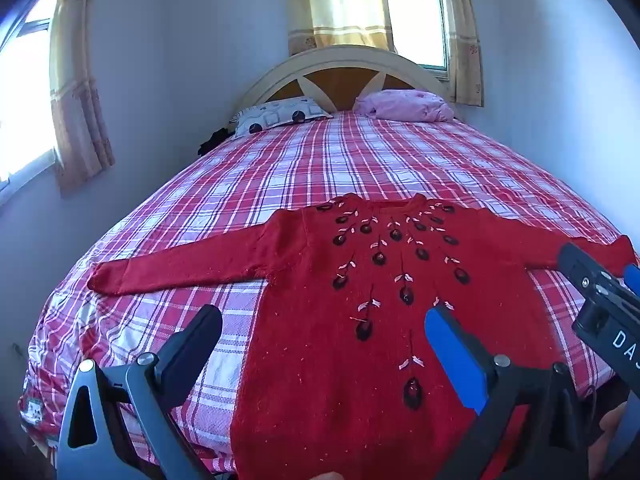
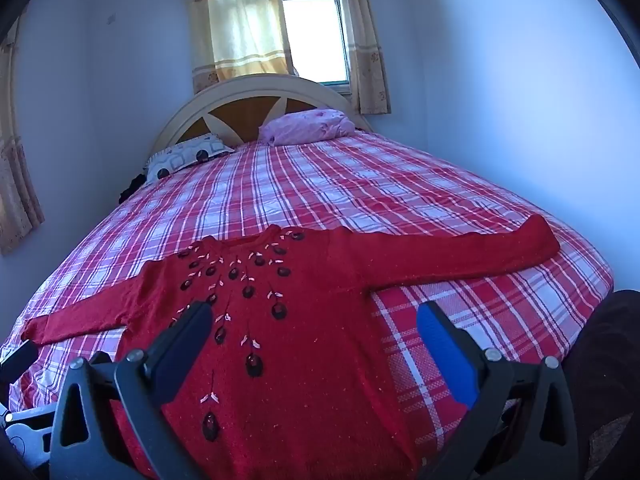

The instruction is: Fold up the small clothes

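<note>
A red knitted sweater (image 1: 352, 304) with dark beads and pale leaf stitching lies flat, front up, on the bed, both sleeves spread out sideways. It also shows in the right wrist view (image 2: 304, 344). My left gripper (image 1: 322, 328) is open and empty above the sweater's lower left part. My right gripper (image 2: 314, 320) is open and empty above the sweater's lower right part. The right gripper's body shows at the right edge of the left wrist view (image 1: 600, 300), over the right sleeve. The hem at the bed's near edge is hidden.
The bed (image 1: 360, 160) has a red and white checked sheet. A patterned pillow (image 1: 280, 116) and a pink pillow (image 1: 404, 106) lie at the headboard (image 1: 340, 68). Walls close in on the left and right. Curtained windows (image 2: 308, 36) are behind and at the left.
</note>
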`<state>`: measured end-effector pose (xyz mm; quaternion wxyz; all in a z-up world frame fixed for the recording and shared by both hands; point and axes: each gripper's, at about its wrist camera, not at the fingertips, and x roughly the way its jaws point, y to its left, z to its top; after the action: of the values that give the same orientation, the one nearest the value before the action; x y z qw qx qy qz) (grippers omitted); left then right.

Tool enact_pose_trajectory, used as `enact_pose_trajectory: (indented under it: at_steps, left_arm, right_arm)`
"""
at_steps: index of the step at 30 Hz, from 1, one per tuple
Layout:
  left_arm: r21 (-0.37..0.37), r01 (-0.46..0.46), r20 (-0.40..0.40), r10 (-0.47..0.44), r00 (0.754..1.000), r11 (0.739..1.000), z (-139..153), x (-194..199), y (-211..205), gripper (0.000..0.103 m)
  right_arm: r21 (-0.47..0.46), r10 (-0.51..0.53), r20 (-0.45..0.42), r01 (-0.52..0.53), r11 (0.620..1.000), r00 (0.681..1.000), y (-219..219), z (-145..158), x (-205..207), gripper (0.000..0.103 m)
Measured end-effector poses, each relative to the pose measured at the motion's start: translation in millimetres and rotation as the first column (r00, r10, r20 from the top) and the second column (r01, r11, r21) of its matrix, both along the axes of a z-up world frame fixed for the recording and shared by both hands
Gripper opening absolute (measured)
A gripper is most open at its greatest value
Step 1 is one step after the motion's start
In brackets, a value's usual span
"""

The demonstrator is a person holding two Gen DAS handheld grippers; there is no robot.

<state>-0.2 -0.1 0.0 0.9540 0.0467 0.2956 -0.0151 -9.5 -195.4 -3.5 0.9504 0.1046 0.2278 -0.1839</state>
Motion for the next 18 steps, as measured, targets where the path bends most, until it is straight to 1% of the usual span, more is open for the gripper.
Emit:
enact_pose_trajectory:
  at_steps: [3,5,7,9,11,18]
  left_arm:
    - [0.02,0.001,0.006,-0.001,1.0,1.0,-0.9,0.4,-1.4,0.102]
    - [0.015,-0.013,-0.003,0.013,1.0,1.0,-6.9,2.2,4.5,0.102]
    - [0.018,-0.012,-0.03,0.012,0.999,1.0,-7.4,5.7,6.0,0.102]
    - [0.012,-0.015,-0.042,0.015,0.999,1.0,-10.8,8.8,4.9,0.102]
    - [0.017,-0.008,-0.037,0.008,0.999,1.0,-10.1,6.3,1.9,0.102]
    - [-0.015,0.022,-0.026,-0.022,0.999,1.0,-5.6,2.9,3.7,0.102]
  right_arm:
    - [0.001,-0.001,0.0,0.001,1.0,1.0,-0.7,0.6,0.3,0.103]
    - [0.0,-0.002,-0.001,0.002,1.0,1.0,-1.1,1.0,0.5,0.103]
    - [-0.002,-0.001,-0.007,0.001,1.0,1.0,-0.3,-1.7,1.6,0.103]
    - [0.0,-0.001,-0.006,0.001,1.0,1.0,-0.2,-2.9,0.1,0.103]
    - [-0.001,0.0,-0.01,0.0,1.0,1.0,0.7,-4.8,-0.7,0.103]
    - [0.003,0.008,-0.026,-0.008,1.0,1.0,0.4,-5.3,3.6,0.103]
